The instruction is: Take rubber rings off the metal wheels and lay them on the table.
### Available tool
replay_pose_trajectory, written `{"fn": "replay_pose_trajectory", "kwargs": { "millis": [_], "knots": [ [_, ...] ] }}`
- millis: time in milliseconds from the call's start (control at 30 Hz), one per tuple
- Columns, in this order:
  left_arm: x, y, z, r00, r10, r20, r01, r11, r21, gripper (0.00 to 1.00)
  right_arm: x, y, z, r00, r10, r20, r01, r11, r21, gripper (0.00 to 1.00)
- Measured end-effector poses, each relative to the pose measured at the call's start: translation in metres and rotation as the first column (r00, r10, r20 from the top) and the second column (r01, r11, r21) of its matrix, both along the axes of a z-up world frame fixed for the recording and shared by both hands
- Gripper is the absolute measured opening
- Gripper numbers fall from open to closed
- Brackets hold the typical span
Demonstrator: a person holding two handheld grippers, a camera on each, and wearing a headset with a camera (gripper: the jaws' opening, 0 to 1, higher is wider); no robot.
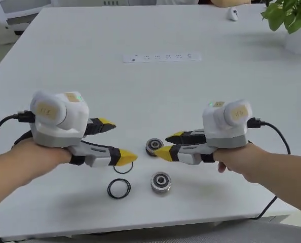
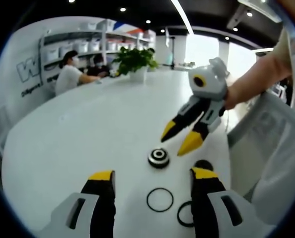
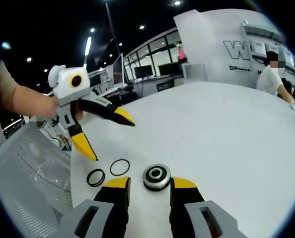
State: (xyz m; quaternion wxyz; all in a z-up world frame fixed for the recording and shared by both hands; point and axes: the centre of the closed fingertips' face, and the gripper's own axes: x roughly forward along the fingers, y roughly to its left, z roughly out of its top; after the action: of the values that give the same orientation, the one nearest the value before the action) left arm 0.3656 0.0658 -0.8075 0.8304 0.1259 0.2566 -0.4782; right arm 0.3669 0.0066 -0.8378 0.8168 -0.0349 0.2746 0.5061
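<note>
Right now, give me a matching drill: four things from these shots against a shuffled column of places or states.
1 yellow-tipped left gripper
2 yellow-tipped right gripper
3 thin black rubber ring
4 leafy green potted plant

a far right corner of the white table
b jaws spread wide
c lying flat near the front edge
d jaws pointing at a round metal wheel

Pairs: 1-b, 2-d, 3-c, 4-a

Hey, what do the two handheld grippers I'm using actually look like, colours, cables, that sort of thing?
Both match: the left tongs and right tongs are black with pointed yellow tips, set on a grey handle under a rounded white housing. A black cable trails from the back of each. A small green light glows on top of the left one's housing.
</note>
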Motion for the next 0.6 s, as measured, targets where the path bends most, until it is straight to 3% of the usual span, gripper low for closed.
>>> {"fn": "replay_pose_trajectory", "kwargs": {
  "millis": [100, 233, 600],
  "knots": [
    [0.001, -0.005, -0.003, 1.0, 0.004, -0.007, -0.004, 1.0, -0.006, 0.58, 0.0, -0.002, -0.003, 1.0, 0.004, 0.005, -0.004, 1.0, -0.012, 0.28],
    [0.004, -0.01, -0.007, 1.0, -0.011, 0.008, 0.011, 1.0, 0.015, 0.53, 0.002, -0.004, -0.008, 1.0, 0.008, 0.012, -0.008, 0.999, -0.033, 0.26],
    [0.004, -0.028, -0.019, 0.999, -0.033, -0.016, 0.033, 0.999, 0.023, 0.49, 0.004, -0.004, -0.019, 1.0, 0.019, 0.022, -0.017, 0.998, -0.061, 0.22]
  ]
}}
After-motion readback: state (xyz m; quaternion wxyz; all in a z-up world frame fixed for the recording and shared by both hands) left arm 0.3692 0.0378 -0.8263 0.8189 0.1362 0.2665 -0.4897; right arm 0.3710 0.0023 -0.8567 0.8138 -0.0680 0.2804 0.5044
